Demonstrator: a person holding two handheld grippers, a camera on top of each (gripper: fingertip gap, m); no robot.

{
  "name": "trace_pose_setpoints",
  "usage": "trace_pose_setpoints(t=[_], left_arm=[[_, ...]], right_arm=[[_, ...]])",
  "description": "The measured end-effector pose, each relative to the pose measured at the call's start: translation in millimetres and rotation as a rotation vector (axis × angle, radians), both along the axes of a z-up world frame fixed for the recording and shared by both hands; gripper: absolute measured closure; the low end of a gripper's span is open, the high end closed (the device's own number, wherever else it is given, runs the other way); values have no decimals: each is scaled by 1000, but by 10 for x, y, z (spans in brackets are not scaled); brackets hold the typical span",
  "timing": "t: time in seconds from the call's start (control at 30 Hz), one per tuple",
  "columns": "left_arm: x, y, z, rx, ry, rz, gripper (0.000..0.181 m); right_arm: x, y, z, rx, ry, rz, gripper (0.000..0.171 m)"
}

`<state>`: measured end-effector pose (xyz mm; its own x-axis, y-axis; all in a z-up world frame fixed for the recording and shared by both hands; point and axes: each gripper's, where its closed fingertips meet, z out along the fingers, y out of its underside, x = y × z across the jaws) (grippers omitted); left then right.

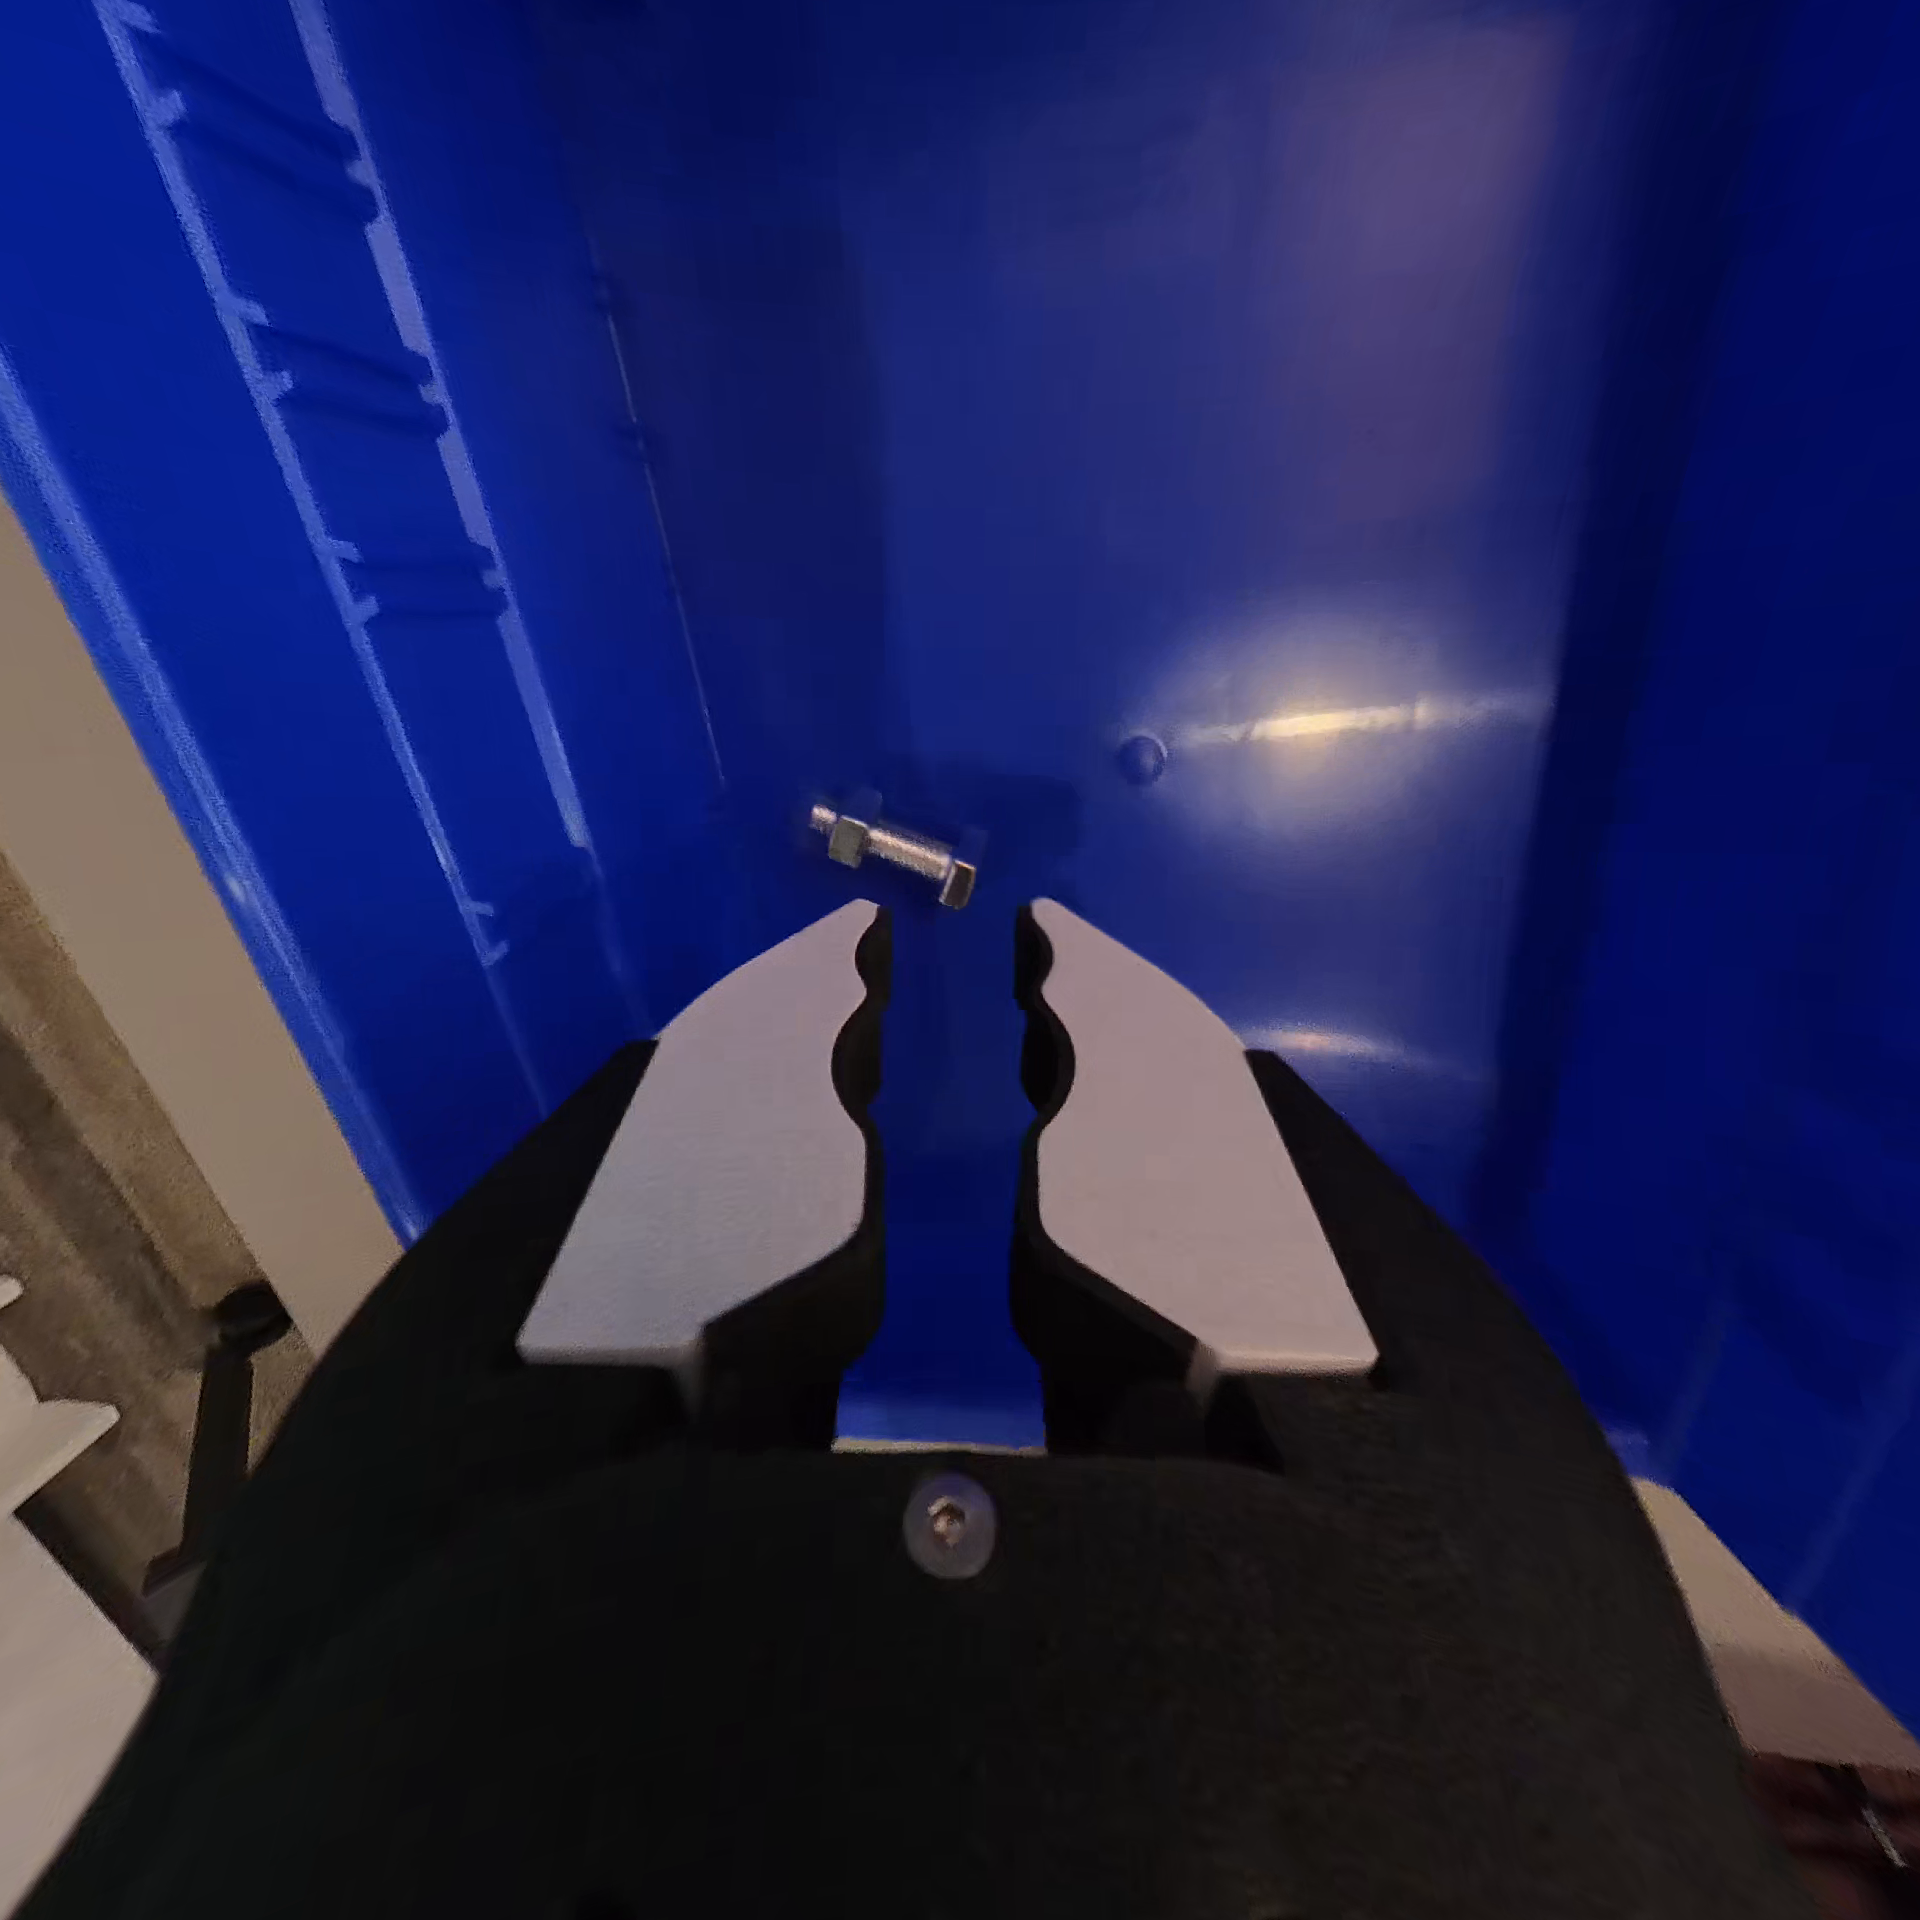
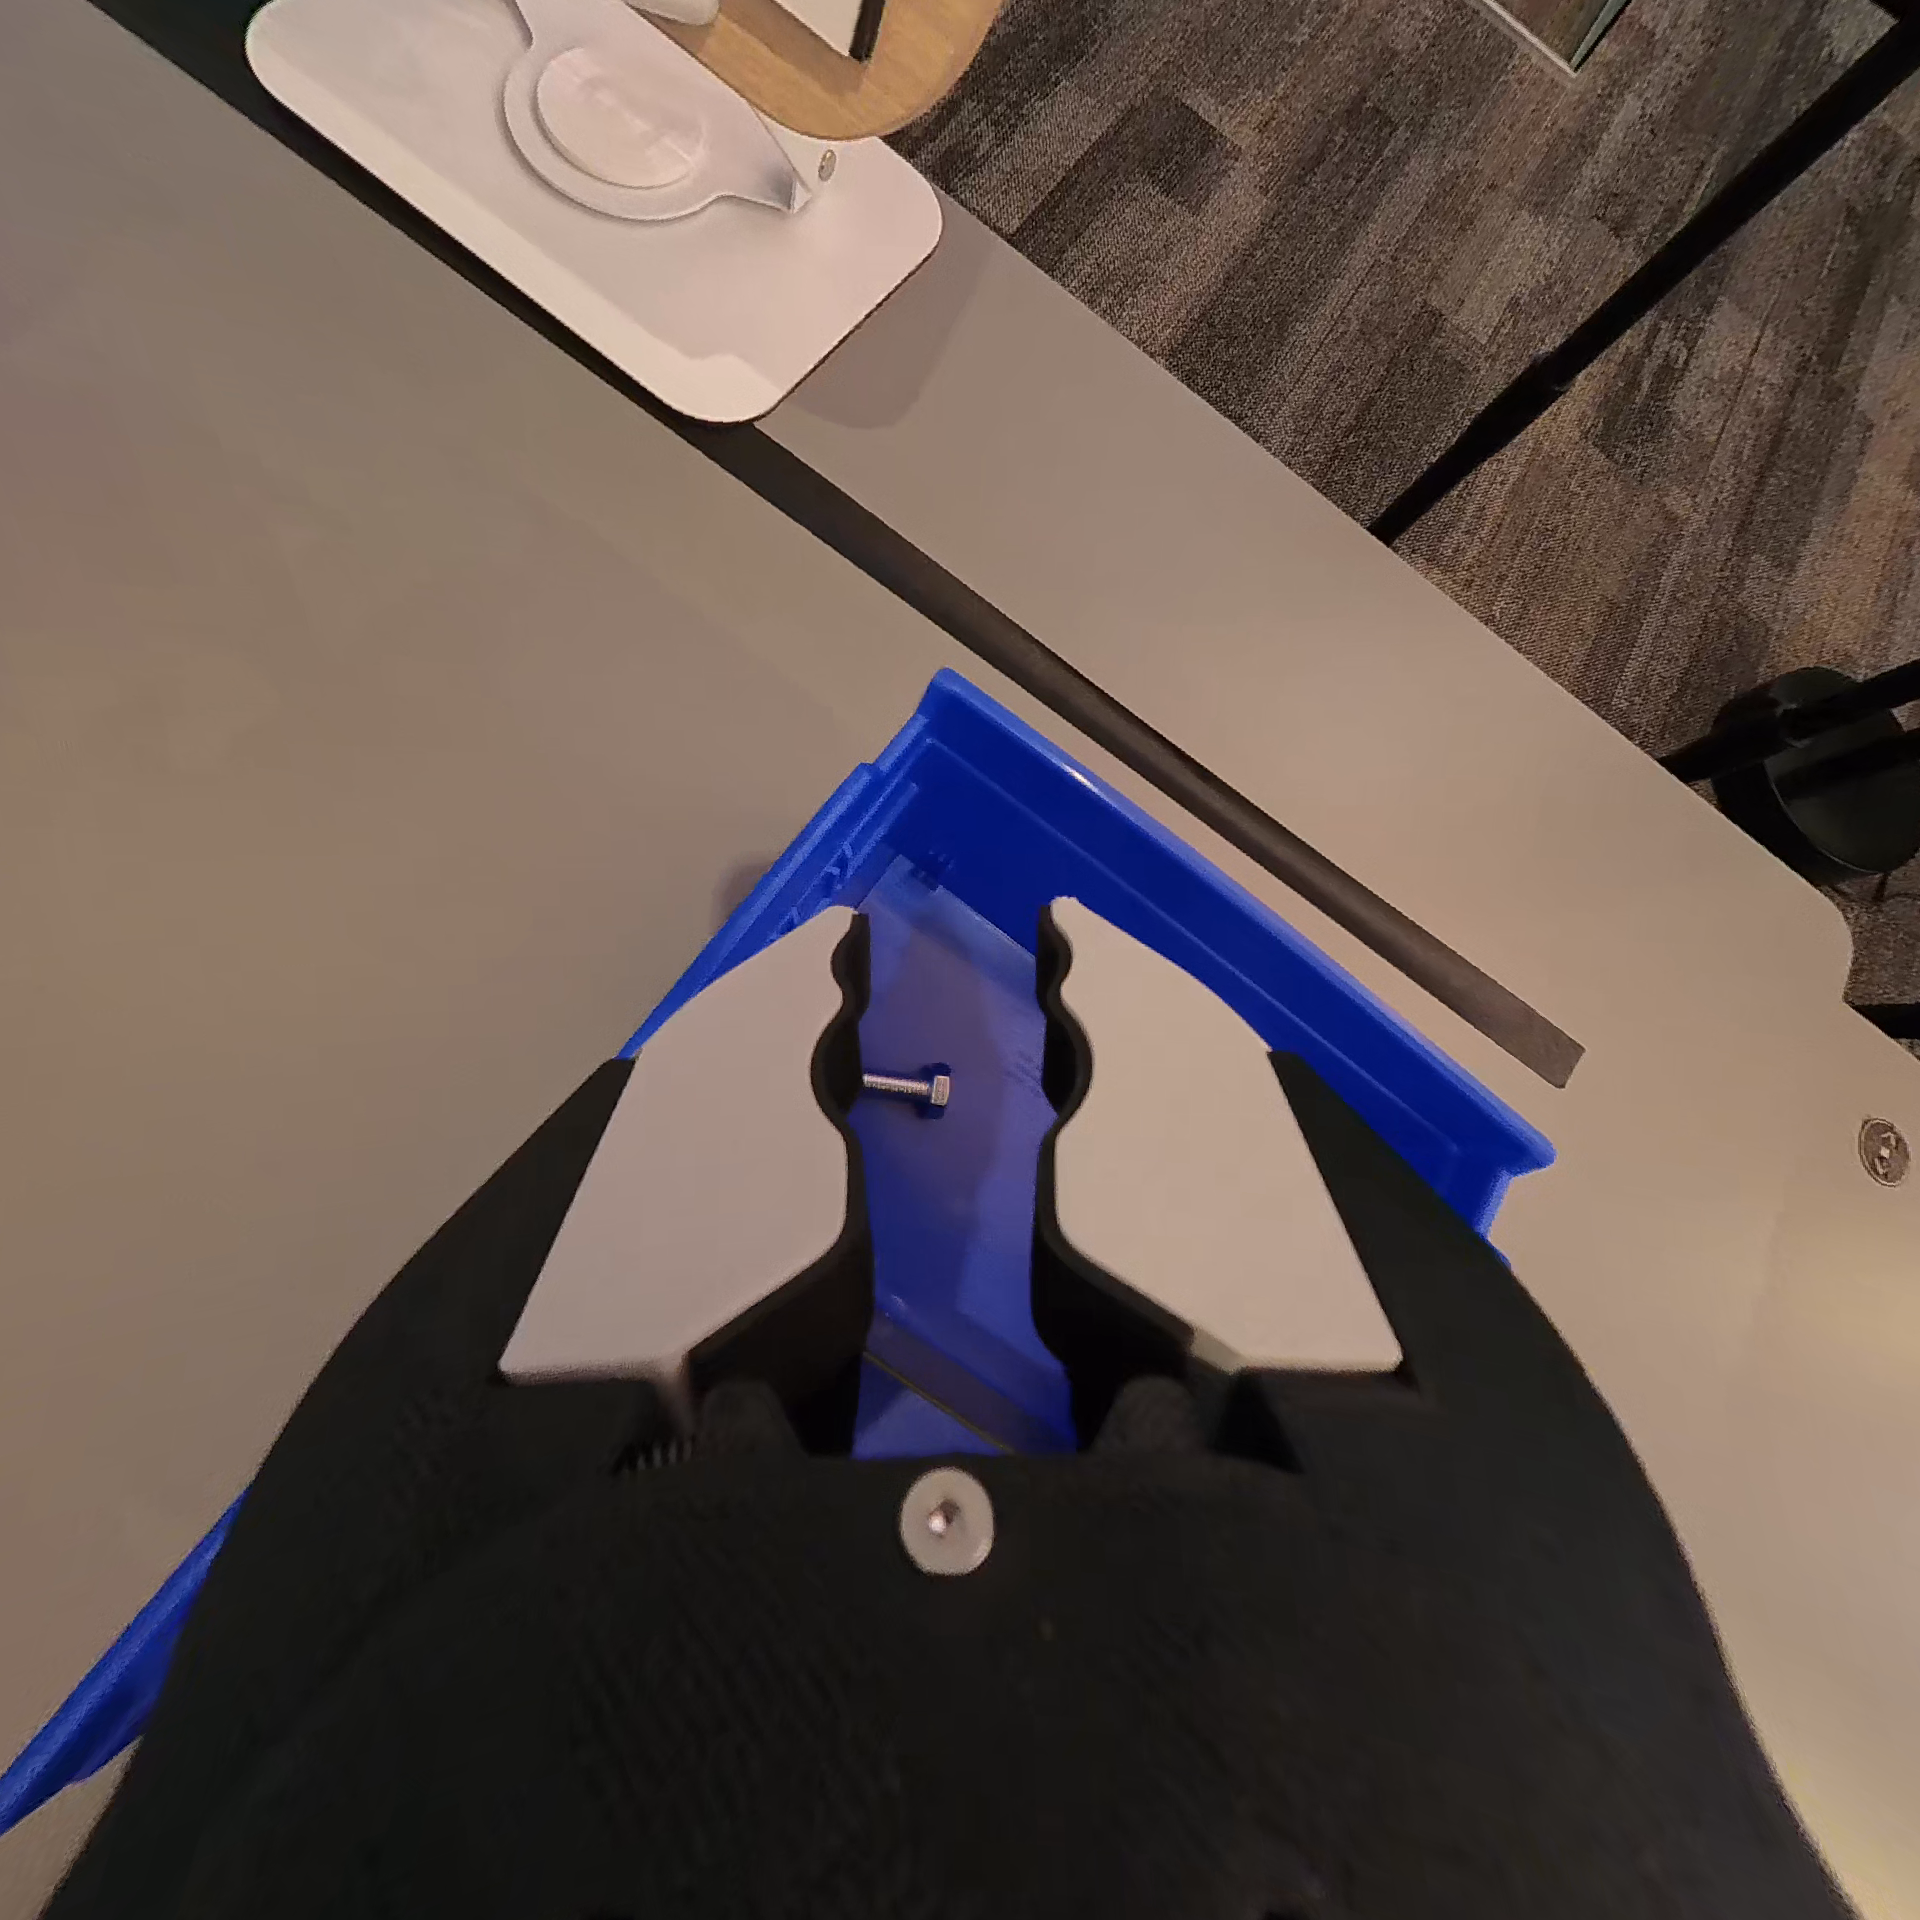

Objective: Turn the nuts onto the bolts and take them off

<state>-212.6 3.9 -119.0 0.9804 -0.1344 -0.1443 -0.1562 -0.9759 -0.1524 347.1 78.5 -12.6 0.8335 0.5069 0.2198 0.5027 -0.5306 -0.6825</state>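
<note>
Blue bin (image 1: 1195, 468): plastic, open-topped, standing on the grey desk (image 2: 364, 675). In the right wrist view most of it is covered by the gripper body; only one corner of the rim and a strip of floor show.

Bolt (image 1: 894, 850): silver, lying on its side on the bin floor near the left wall, slightly blurred. A nut (image 1: 850, 840) sits on its thread near the tip, apart from the head. In the right wrist view the tip end and the nut are hidden behind the left finger; only the head and part of the shank show.

Left gripper (image 1: 954, 906): inside the bin, fingers apart and empty, tips just short of the bolt, not touching it.

Right gripper (image 2: 951, 906): above the bin, fingers wide apart, holding nothing.

White tray (image 2: 644, 229): on the far desk edge, cut off by the frame; the items on it are hard to make out.

Carpet floor (image 2: 1403, 260): beyond the desk; a black stand base (image 2: 1829, 769) is partly cut off at right.
</note>
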Motion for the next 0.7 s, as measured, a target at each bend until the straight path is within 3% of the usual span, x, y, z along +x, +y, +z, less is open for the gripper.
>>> trace_pose_setpoints(t=[0.7], left_arm=[[-116, -2, -286, -68, -59, 154, 151]], right_arm=[[-134, -17, -85, -17, -81, 47, 137]])
